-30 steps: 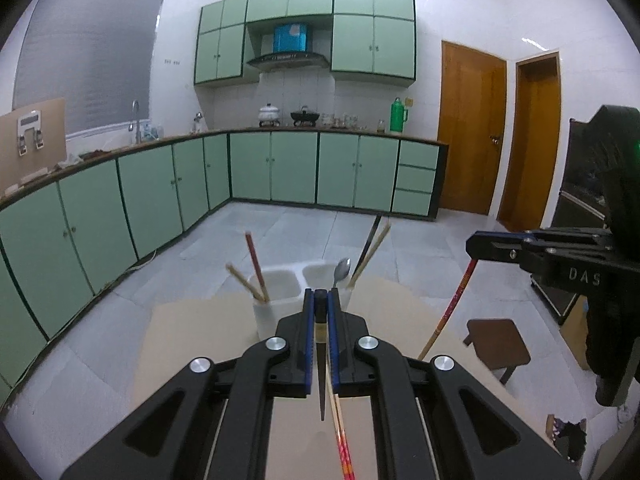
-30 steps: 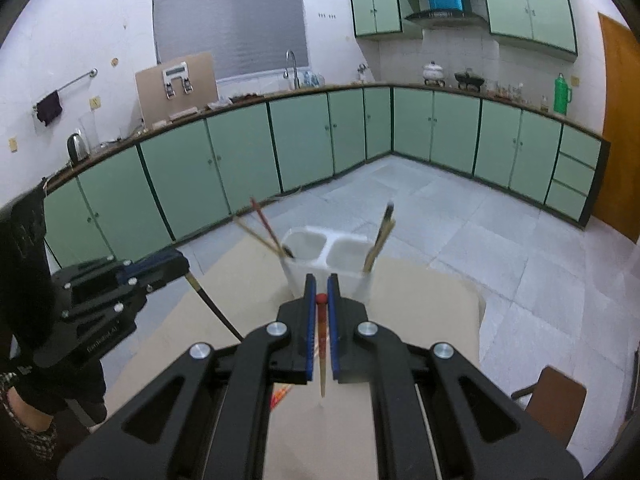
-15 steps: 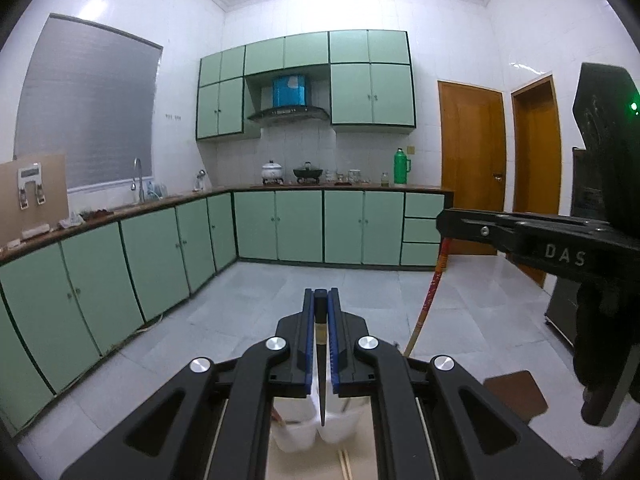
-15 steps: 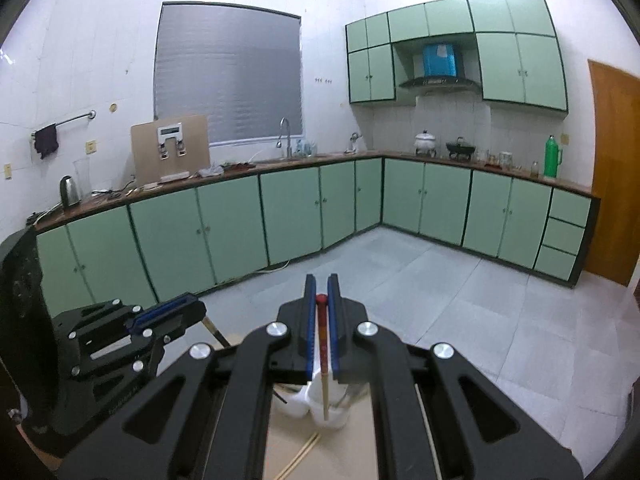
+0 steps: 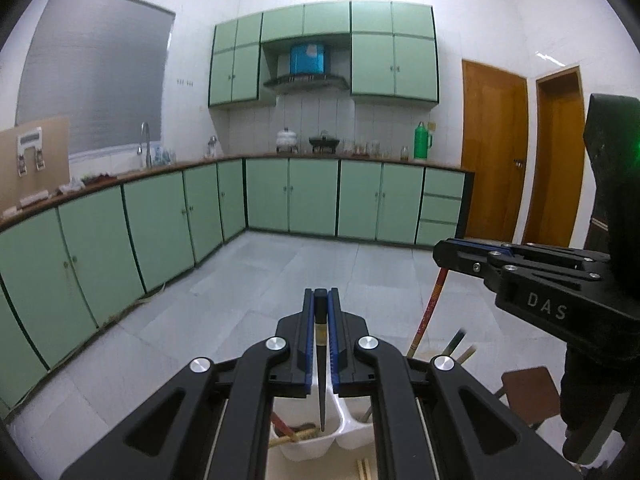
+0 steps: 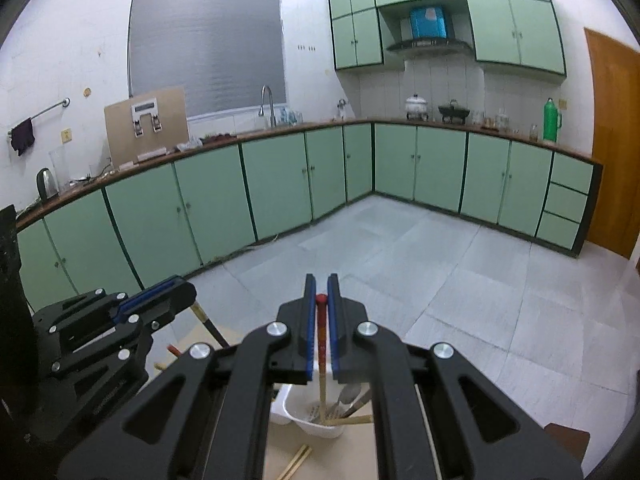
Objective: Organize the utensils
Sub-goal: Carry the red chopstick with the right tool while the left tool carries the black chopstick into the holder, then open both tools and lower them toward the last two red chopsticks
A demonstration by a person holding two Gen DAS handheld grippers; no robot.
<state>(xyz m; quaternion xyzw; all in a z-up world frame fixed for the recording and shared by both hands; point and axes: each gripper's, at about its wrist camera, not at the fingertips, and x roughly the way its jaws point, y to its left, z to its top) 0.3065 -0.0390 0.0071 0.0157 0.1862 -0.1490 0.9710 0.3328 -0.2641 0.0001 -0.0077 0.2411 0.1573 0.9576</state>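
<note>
Room: kitchen with green cabinets [image 5: 312, 196] along 2 walls, a grey tiled floor [image 5: 280, 280], a shuttered window [image 6: 208, 44], a sink tap [image 6: 267, 104], and wooden doors [image 5: 494, 152] at the right.
Counter: a white pot [image 6: 416, 103], a dark pan [image 6: 454, 112] and a green flask [image 6: 552, 120] stand on it.
Surface: a tan table [image 6: 320, 456], seen only between the gripper arms; 2 pale chopsticks [image 6: 297, 460] lie loose on it near the holder.
Holder: white, with 2 compartments [image 5: 320, 436], standing on the table below both grippers.
Holder contents: the left compartment has a red and a wooden stick; the right compartment has several utensils, too hidden to name.
Left gripper [image 5: 321, 308]: held above the holder, clamped on a black chopstick [image 5: 321, 384] that hangs point down, its tip over the left compartment.
Right gripper [image 6: 321, 292]: beside and to the right of the left one, clamped on a red chopstick [image 6: 321, 352] that points down into the right compartment among the utensils there.
Stool: a brown one [image 5: 528, 396] stands on the floor at the right.
</note>
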